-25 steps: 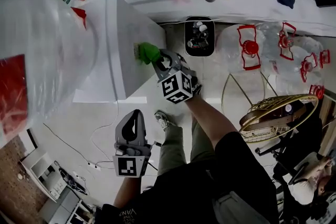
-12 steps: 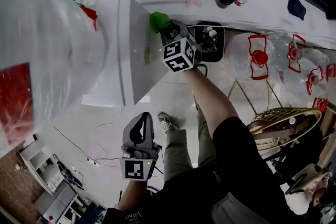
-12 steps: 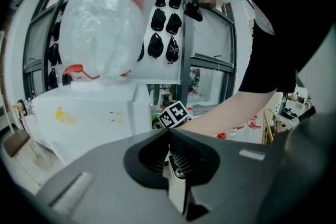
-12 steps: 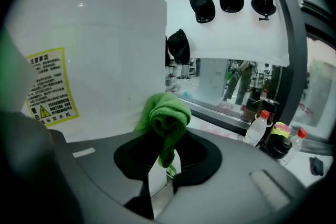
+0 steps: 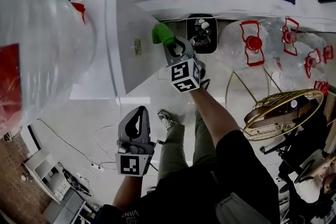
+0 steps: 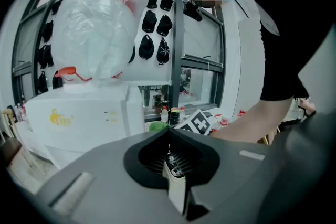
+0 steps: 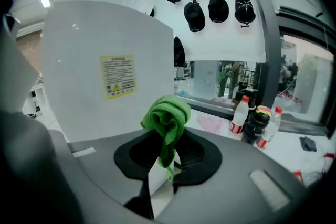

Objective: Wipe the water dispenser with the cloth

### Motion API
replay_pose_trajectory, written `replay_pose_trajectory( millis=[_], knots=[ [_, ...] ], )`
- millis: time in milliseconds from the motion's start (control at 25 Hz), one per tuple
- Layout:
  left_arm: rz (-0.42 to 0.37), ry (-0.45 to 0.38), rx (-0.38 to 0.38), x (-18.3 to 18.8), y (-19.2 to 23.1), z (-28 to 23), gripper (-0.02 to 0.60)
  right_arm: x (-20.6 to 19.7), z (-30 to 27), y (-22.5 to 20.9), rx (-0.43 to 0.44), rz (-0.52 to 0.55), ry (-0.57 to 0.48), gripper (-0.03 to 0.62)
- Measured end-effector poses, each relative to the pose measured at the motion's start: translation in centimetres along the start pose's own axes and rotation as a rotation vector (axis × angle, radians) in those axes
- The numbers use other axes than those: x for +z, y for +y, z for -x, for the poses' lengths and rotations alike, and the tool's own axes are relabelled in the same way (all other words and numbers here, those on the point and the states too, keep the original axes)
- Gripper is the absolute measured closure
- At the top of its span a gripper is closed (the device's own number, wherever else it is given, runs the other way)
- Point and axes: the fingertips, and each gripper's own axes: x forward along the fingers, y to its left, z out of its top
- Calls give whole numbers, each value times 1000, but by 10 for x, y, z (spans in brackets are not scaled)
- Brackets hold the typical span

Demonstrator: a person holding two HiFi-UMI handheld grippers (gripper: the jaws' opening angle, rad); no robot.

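The right gripper (image 5: pixel 169 44) pinches the green cloth (image 5: pixel 161 34) in its jaws, right at the side of the white water dispenser (image 5: pixel 131 29) — the left gripper (image 5: pixel 139 115) hangs low, jaws pressed together, empty.

The big water bottle (image 5: pixel 37 44) fills the left of the head view as a blur and runs off the left edge. It covers the left part of the water dispenser (image 5: pixel 131 55) beneath it. The lower end of the cloth (image 5: pixel 161 34) disappears between the jaws of the right gripper (image 5: pixel 168 45). Near the middle of the right gripper view, the print on the dispenser's yellow label (image 7: pixel 118 76) is too small to read. In the left gripper view, the body of the left gripper (image 6: pixel 169 162) hides all but a green sliver of the cloth at centre frame. The person's torso (image 5: pixel 210 191) is cut off by the head view's bottom edge.
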Motion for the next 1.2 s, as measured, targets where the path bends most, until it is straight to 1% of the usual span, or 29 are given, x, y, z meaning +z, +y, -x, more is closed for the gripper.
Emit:
replay_pose_trajectory(
  millis=[200,360,480,600,720,840,1000,1200],
  knots=[
    [-43,-5,-53,0,-12,5,580,-49,45,52,33,-59,44,514],
    [-60,15,-85,-6,-23,11,580,-84,66,88,71,-100,94,514],
    [-66,22,-93,-9,-26,12,580,-95,71,108,107,-103,110,514],
    [-64,21,-90,-10,-28,9,580,-99,67,120,141,-91,117,514],
    [-48,26,-79,-13,-28,5,580,-101,55,122,167,-78,134,514],
    [-31,38,-68,-15,-24,-2,580,-101,38,115,178,-94,156,514],
    [-4,45,-43,-15,-21,-10,580,-88,8,92,185,-101,164,515],
    [40,78,-11,-22,-21,-24,580,-63,-37,53,197,-98,165,516]
  ],
)
